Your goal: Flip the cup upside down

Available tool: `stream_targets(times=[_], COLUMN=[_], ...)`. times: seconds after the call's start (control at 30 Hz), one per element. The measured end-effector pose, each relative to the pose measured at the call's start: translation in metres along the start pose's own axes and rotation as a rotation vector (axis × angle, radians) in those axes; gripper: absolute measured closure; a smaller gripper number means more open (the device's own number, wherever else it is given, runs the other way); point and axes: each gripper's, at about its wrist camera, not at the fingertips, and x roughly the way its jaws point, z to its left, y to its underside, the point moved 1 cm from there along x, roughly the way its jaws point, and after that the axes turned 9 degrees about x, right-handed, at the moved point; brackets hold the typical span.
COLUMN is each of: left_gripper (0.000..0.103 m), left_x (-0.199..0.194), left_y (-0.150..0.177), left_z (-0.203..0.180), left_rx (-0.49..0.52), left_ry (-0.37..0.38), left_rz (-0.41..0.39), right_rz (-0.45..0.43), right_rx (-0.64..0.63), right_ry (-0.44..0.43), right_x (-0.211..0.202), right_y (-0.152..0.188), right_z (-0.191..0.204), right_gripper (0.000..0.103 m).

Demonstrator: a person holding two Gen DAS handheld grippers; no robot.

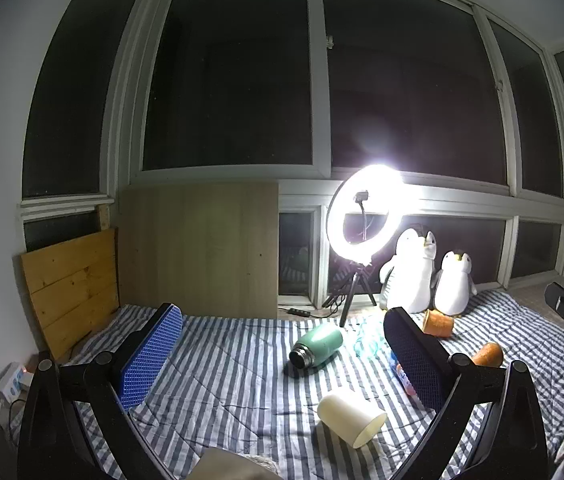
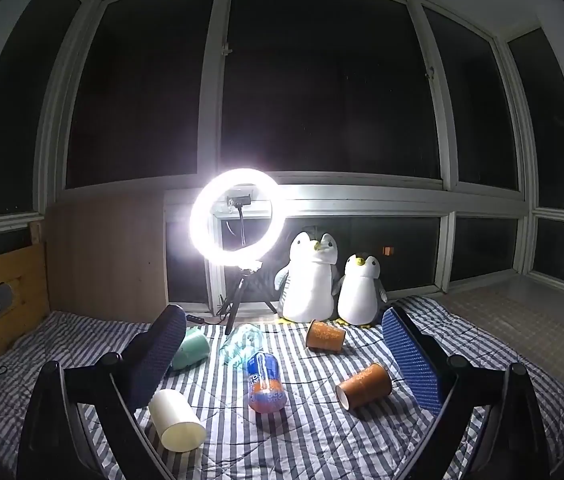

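A cream cup point(image 1: 351, 418) lies on its side on the striped bedspread, mouth toward the lower right; it also shows in the right wrist view point(image 2: 176, 420). Two orange paper cups lie on their sides: one near the penguins point(image 2: 325, 335) point(image 1: 437, 323), one nearer point(image 2: 365, 386) point(image 1: 488, 355). My left gripper point(image 1: 282, 360) is open and empty, above and behind the cream cup. My right gripper point(image 2: 286, 360) is open and empty, with the cream cup by its left finger point(image 2: 154, 356) and the nearer orange cup by its right finger point(image 2: 414, 360).
A green flask point(image 1: 316, 346) point(image 2: 190, 347), a clear plastic bottle point(image 2: 240, 344) and a blue-orange soda bottle point(image 2: 265, 382) lie on the bed. A bright ring light on a tripod point(image 2: 238, 216) and two plush penguins point(image 2: 310, 280) stand at the window. Wooden boards point(image 1: 70, 288) lean at left.
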Motion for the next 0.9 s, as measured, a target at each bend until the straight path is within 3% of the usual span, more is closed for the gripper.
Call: stream_targets(times=[0.9], left_gripper=[0.001], left_x=[-0.0003], left_y=[0.0037], left_z=[0.0042], left_rx=[-0.004], left_ry=[-0.01], left_rz=[-0.009], right_rz=[0.005], right_rx=[0.003], right_ry=[-0.008], right_x=[0.0044], right_y=[-0.0024], right_z=[0.0019], right_gripper=[0.003])
